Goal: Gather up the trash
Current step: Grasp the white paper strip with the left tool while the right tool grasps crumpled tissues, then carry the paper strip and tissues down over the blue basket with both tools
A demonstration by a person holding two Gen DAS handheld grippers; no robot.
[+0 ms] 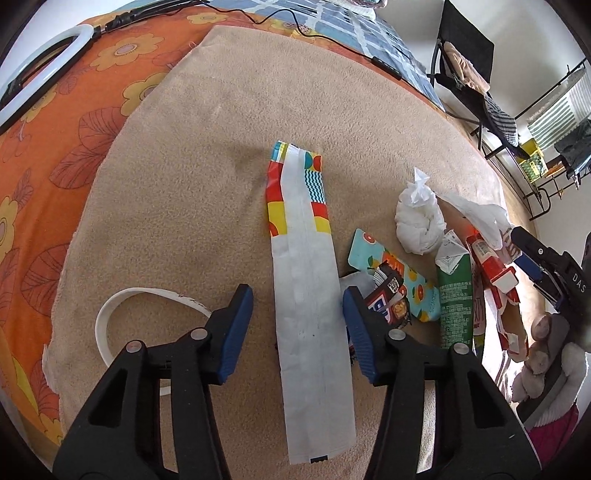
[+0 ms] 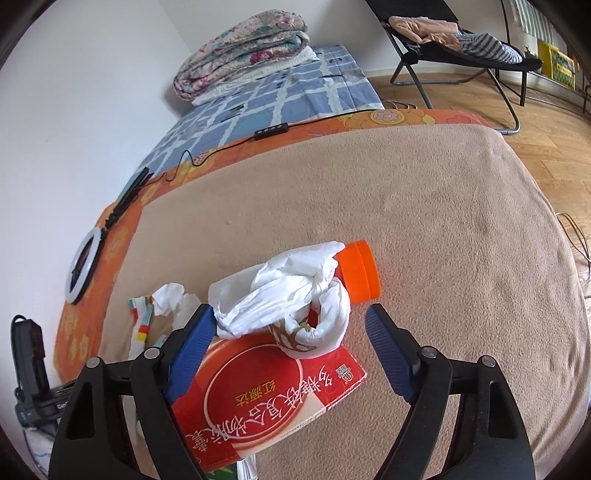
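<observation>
Trash lies on a tan blanket (image 1: 192,192). In the left wrist view my left gripper (image 1: 297,297) is open, its blue pads either side of a long white wrapper with a colourful end (image 1: 306,280). To its right lie a small snack packet (image 1: 388,295), a teal flat packet (image 1: 417,291), a green carton (image 1: 454,299), a red box (image 1: 491,262) and a crumpled tissue (image 1: 417,218). In the right wrist view my right gripper (image 2: 291,325) is open around a white plastic bag (image 2: 284,299) lying on the red box (image 2: 273,395) and an orange-capped bottle (image 2: 360,269).
An orange floral sheet (image 1: 55,155) surrounds the blanket, with a ring light (image 1: 40,74) and a black cable (image 1: 295,26) on it. A white loop strap (image 1: 107,317) lies left of my left gripper. A folding chair (image 2: 461,40) stands on the wood floor.
</observation>
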